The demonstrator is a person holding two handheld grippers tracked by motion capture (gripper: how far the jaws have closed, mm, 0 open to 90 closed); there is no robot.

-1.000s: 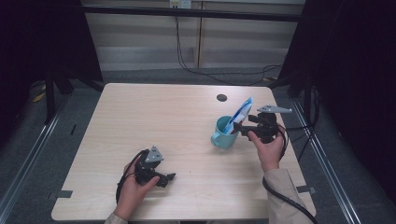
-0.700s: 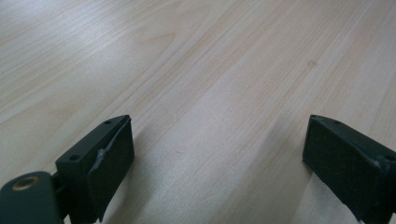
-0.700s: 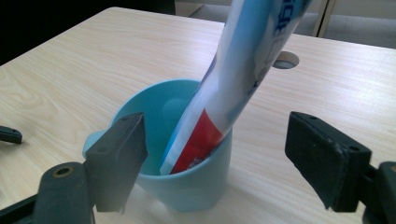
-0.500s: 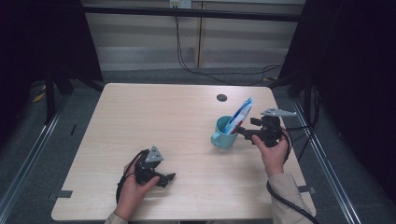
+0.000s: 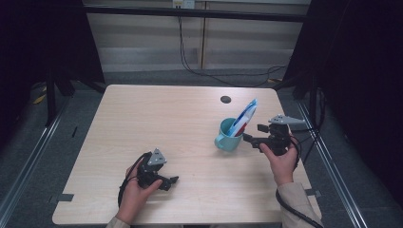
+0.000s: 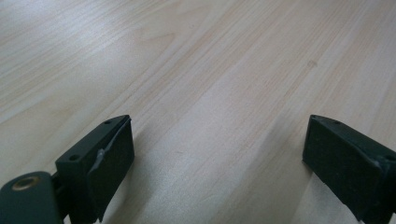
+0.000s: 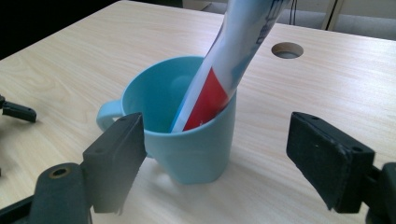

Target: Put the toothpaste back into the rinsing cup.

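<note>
A teal mug [image 5: 227, 137] stands on the right half of the wooden table [image 5: 157, 118]. A blue, white and red toothpaste tube [image 5: 244, 115] stands inside it, leaning up to the right. In the right gripper view the mug [image 7: 187, 140] and tube [image 7: 233, 51] sit just beyond the jaws. My right gripper [image 5: 255, 134] is just right of the mug, open and apart from it, with nothing held [image 7: 215, 156]. My left gripper [image 5: 169, 183] rests near the table's front left, open over bare wood [image 6: 217, 154].
A round cable hole [image 5: 225, 99] lies in the table behind the mug. Metal rails [image 5: 28, 156] run along the floor on both sides, and cables [image 5: 228, 76] lie behind the table. Bare wood spans the table's middle and left.
My right gripper has drawn back slightly from the mug, toward the right and near edge. The mug, the tube and the left gripper have stayed put.
</note>
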